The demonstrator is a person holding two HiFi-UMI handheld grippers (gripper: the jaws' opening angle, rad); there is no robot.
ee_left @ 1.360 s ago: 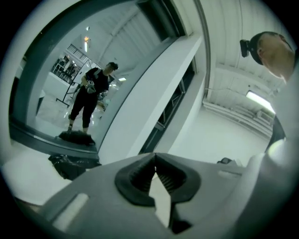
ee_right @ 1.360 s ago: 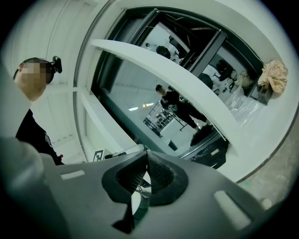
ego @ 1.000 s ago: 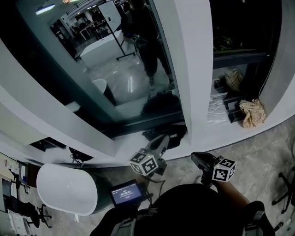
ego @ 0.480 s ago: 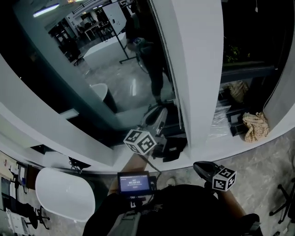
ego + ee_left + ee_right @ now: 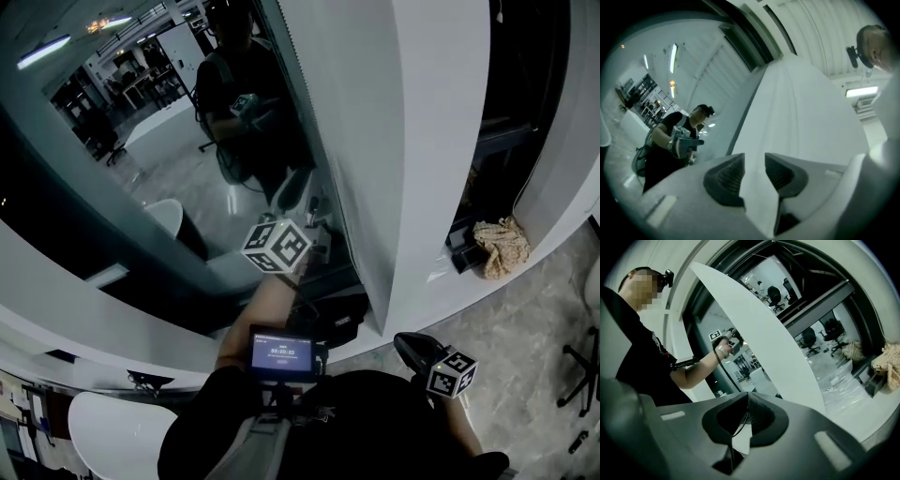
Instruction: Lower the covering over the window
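Left gripper [image 5: 753, 161] — raised toward the window glass [image 5: 187, 178], just beside the near edge of the white pillar [image 5: 394, 141]. Its jaws stand apart and have just been opening. We see nothing between the pads, only the pillar's face beyond them.

Right gripper [image 5: 746, 401] is low, by the person's waist, jaws pressed together. A thin dark cord [image 5: 740, 423] runs down from near the left gripper into that closed gap — it looks pinched there, though the line is too fine for us to be sure.

We note that the glass carries a reflection of the person [image 5: 670, 140] and of the room lights. The covering itself we cannot pick out; a dark band [image 5: 750, 42] crosses the window's top in the left gripper view. Right of the pillar, a beige cloth [image 5: 495, 246] lies on the ledge [image 5: 441, 279].
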